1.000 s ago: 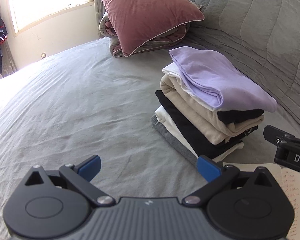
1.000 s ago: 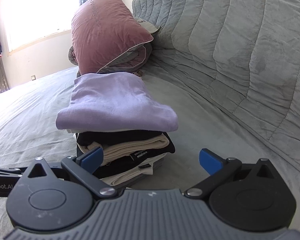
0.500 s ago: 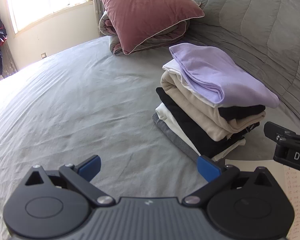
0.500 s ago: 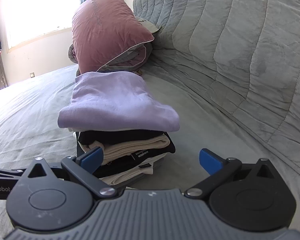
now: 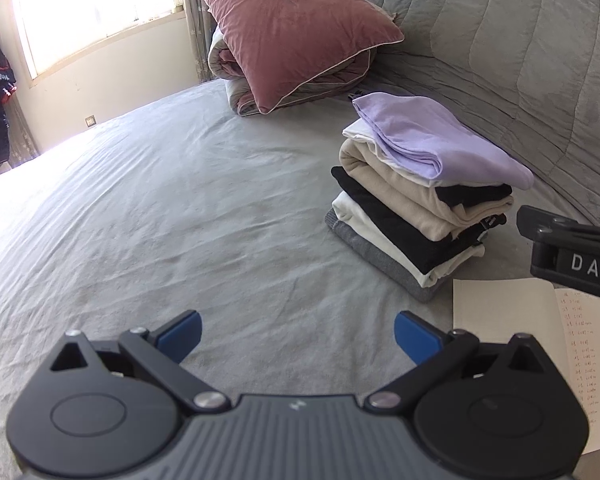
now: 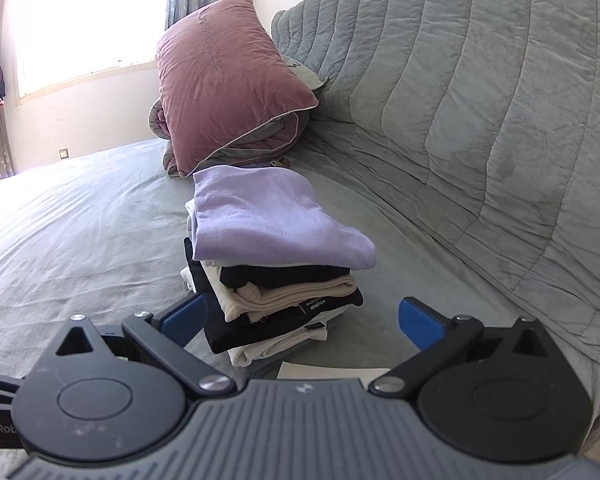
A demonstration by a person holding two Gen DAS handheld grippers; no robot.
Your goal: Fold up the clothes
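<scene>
A stack of folded clothes (image 5: 416, 216) (image 6: 276, 280) rests on the grey bed sheet, with a lilac garment (image 5: 432, 144) (image 6: 268, 216) on top and black, beige, white and grey pieces beneath. My left gripper (image 5: 298, 334) is open over bare sheet, left of and nearer than the stack. My right gripper (image 6: 300, 322) is open too, just in front of the stack, nothing between its blue pads; its body shows at the right edge of the left wrist view as the right gripper (image 5: 572, 252).
A pink pillow (image 5: 292, 28) (image 6: 228, 88) leans on a rolled grey quilt at the head of the bed. A quilted grey headboard (image 6: 480, 100) curves along the right. A written paper sheet (image 5: 512, 344) lies near the stack. A window and hanging dark clothes stand far left.
Both grippers have drawn back from the stack, which now looks smaller and farther away. More of the paper sheet shows. Both grippers stay open.
</scene>
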